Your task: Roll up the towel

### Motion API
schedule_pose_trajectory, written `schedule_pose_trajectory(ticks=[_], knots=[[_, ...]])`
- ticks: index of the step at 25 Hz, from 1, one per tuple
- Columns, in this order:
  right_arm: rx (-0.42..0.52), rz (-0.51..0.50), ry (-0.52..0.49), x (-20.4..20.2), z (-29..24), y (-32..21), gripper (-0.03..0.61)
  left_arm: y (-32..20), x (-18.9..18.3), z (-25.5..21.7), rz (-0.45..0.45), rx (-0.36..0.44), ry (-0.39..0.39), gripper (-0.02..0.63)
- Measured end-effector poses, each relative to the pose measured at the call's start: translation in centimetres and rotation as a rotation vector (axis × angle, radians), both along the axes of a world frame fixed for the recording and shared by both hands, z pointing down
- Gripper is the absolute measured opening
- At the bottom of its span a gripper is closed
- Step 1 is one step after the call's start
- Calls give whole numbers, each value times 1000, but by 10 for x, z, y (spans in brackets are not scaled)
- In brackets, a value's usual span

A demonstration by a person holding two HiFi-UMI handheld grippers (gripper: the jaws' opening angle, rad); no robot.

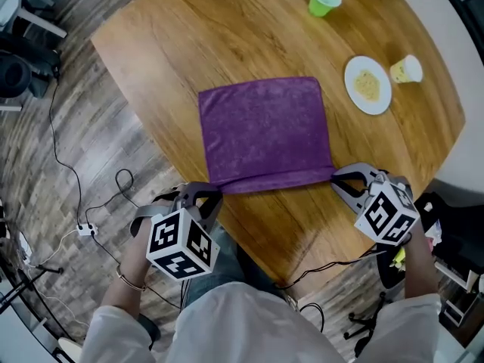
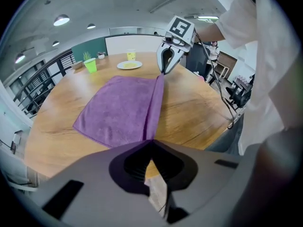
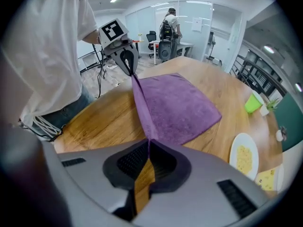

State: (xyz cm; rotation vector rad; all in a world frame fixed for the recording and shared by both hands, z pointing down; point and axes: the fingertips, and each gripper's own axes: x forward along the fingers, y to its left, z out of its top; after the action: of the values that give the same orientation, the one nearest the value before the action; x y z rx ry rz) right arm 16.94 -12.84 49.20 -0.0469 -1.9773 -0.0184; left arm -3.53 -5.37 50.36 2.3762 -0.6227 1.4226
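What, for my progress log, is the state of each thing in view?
towel, spread flat, unrolled, near edge raised in a fold
left claw, shut on towel corner
right claw, shut on towel corner
green cup, upright
plate, holds yellow food

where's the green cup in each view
Head view: the green cup is near the top edge, right of centre.
Left gripper view: the green cup is in the upper left, beyond the purple towel.
Right gripper view: the green cup is at the right, at mid height.
Shared landmark: the white plate of food, near the cup in all three views.
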Motion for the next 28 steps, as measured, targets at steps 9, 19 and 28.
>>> schedule_pose_trajectory(ticks=[9,19,28], knots=[[24,-4,22,-16,9,-36,12,-37,-17,4,-66,5,-23,18],[2,28,5,-22,18,-45,12,-44,-23,15,-96,-8,-3,18],[63,101,-22,-27,24,-67,39,-70,-32,19,-155,54,-30,32]])
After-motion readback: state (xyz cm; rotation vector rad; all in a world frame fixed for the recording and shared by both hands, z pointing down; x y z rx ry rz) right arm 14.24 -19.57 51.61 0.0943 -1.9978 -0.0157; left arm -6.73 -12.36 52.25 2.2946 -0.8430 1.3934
